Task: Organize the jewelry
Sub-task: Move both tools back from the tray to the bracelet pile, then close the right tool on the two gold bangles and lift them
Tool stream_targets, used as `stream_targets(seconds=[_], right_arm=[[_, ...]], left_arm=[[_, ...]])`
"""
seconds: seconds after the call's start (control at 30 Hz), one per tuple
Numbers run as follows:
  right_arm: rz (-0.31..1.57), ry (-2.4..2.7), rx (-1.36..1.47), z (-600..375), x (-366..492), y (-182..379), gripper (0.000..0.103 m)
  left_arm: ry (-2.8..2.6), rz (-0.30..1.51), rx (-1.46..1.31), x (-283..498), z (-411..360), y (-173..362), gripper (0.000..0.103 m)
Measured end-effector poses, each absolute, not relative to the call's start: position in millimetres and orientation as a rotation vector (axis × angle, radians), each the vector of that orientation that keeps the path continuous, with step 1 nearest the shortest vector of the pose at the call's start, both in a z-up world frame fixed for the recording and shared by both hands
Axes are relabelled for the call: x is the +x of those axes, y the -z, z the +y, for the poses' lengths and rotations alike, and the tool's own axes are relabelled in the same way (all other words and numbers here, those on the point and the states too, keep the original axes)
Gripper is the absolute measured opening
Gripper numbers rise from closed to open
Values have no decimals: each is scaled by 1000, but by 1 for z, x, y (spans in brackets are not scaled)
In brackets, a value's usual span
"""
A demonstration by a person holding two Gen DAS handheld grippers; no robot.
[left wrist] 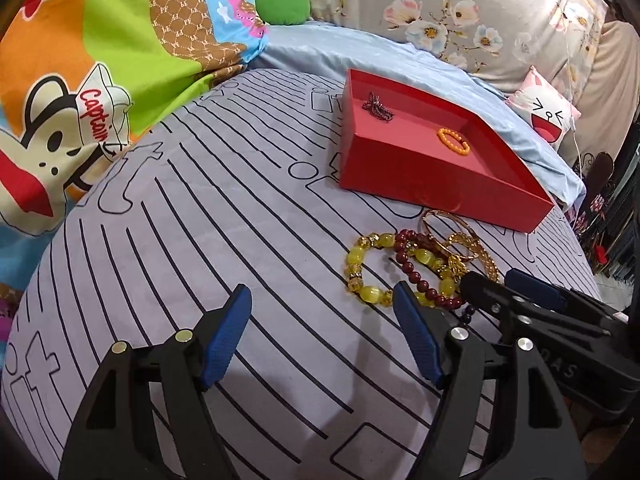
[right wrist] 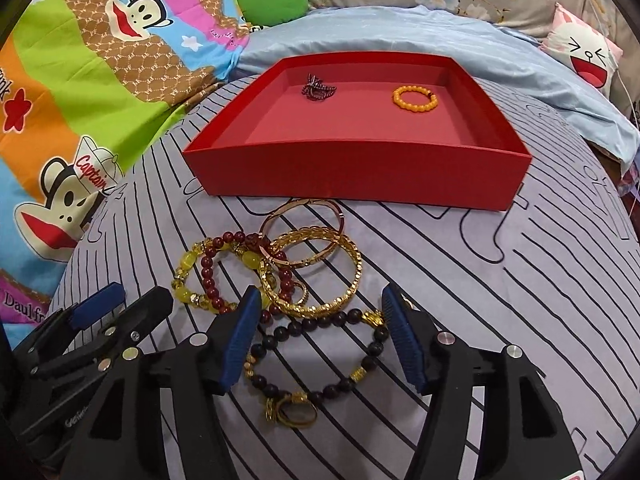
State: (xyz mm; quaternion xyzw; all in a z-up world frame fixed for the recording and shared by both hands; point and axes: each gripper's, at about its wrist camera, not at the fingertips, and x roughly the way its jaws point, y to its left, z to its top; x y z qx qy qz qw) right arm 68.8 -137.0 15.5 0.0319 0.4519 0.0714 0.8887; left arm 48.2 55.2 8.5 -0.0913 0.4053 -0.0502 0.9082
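Left tongs (left wrist: 322,336): apart, empty.
Right tongs (right wrist: 320,338): apart over dark beaded bracelet (right wrist: 320,354).
Red cardboard tray (right wrist: 360,176): holds orange beaded bracelet (right wrist: 414,98).

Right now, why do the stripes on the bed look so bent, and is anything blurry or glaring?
Left wrist view: fisheye lens bows the sheet stripes outward; dark corners; soft shadow under the left gripper; box sharp. Right wrist view: same bulge, the box's straight walls curve; mild shine on the gold bangles; no strong glare; edges slightly soft.
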Motion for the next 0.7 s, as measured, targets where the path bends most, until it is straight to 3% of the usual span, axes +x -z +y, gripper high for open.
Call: stream_targets(seconds=[0.2, 0.3, 0.7], right_arm=[[931, -141, 47, -133, 78, -14, 62], [934, -160, 44, -132, 78, -13, 52], [919, -138, 95, -162, 53, -21, 51]], left_arm=[[98, 839, -174, 55, 55, -9, 69], [103, 845, -175, 57, 54, -8, 69], [140, 842, -163, 59, 42, -14, 69]])
